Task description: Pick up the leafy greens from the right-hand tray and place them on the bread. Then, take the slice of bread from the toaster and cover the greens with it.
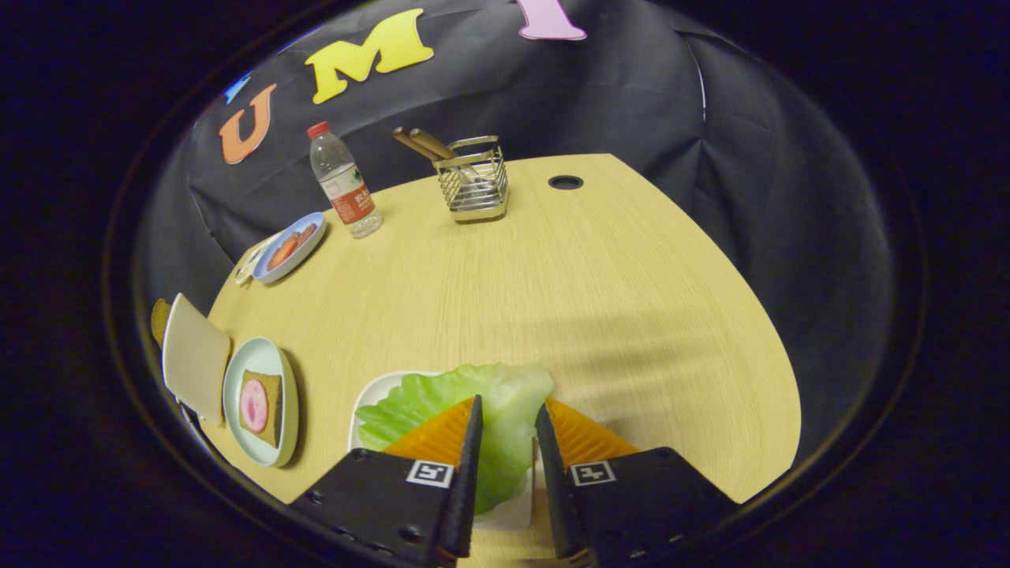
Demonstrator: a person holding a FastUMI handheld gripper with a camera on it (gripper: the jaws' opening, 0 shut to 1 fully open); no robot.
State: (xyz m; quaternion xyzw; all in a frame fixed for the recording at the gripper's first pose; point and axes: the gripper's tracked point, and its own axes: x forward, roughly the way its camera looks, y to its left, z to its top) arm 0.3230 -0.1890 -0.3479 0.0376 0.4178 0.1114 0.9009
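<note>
A pale green leaf of leafy greens (442,398) lies over a white tray (369,398) just ahead of me. My gripper (508,404) straddles the leaf's right part, its fingers narrowed onto it from both sides. To the left, a light green plate (237,371) holds a slice of bread (274,386) topped with a pink round slice (254,405). Beyond that plate stands a cream toaster (193,359), with a brown bread edge (160,319) peeking out behind it.
Along the far side of the wooden table (592,276) stand a water bottle (343,185), a wire holder with chopsticks (473,185) and a blue plate of food (288,247). A round cable hole (565,182) sits near the far edge.
</note>
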